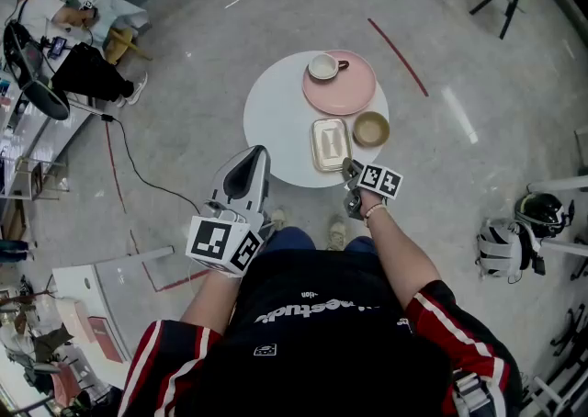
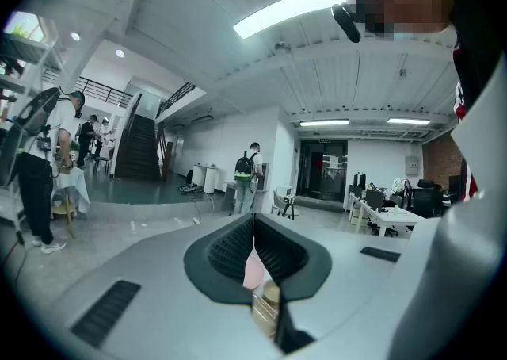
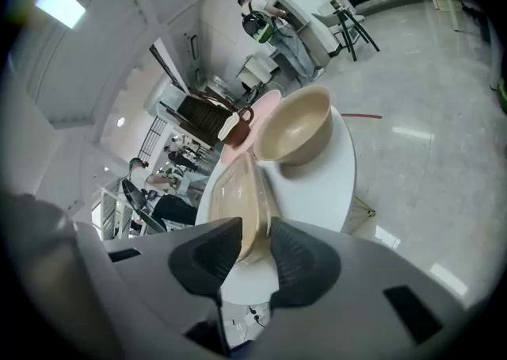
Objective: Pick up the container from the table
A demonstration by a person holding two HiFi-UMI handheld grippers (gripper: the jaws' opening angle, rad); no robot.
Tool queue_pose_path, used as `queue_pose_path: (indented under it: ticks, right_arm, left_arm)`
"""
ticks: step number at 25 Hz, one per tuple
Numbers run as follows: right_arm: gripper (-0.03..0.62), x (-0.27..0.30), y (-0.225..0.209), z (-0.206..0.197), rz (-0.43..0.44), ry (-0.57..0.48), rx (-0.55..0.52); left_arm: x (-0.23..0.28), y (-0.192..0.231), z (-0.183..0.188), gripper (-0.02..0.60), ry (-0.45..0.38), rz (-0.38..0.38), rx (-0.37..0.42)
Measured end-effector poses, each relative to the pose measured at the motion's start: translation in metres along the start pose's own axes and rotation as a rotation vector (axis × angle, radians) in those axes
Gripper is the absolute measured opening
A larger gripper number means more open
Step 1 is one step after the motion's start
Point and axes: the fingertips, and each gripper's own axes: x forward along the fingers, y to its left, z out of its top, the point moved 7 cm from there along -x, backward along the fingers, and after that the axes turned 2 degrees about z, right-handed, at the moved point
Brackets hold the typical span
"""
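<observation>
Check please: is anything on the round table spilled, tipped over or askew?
Nothing stands out. The container lies flat on the white table, the cup stands upright on the pink plate, the bowl is upright, and nothing is spilled.

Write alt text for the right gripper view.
The right gripper has its jaws closed on the near rim of a clear container, which rests on a round white table. Behind the container sit a beige bowl and a pink plate with a cup on it.
</observation>
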Motion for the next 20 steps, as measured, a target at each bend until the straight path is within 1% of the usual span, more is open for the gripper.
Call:
queue_pose_path:
  ticks: [8,10,15,20]
  right_arm:
    - [0.092,-0.0044,-0.0004,0.0040,0.003,-0.033,0.026]
    - [0.060,-0.0043,-0.0016,0.0038,-0.005,-0.034,0.027]
    - [0.058,-0.0048,-0.0044,0.0029,-0.014,-0.042,0.043]
    - [0.057,-0.0087,-0.0004,0.0032,-0.021,-0.046,0.030]
  left_arm:
    - [0.0020,-0.0018,-0.0006,0.025,-0.001,-0.008,0.000]
    - [0.0022,-0.0010,-0.0004,0.025,-0.001,-0.010,0.001]
    - [0.0023,0.0023,0.0002,0.025,0.005,-0.007,0.002]
    - [-0.0003,0.0056,0.0021,0.025,0.000,-0.005,-0.002]
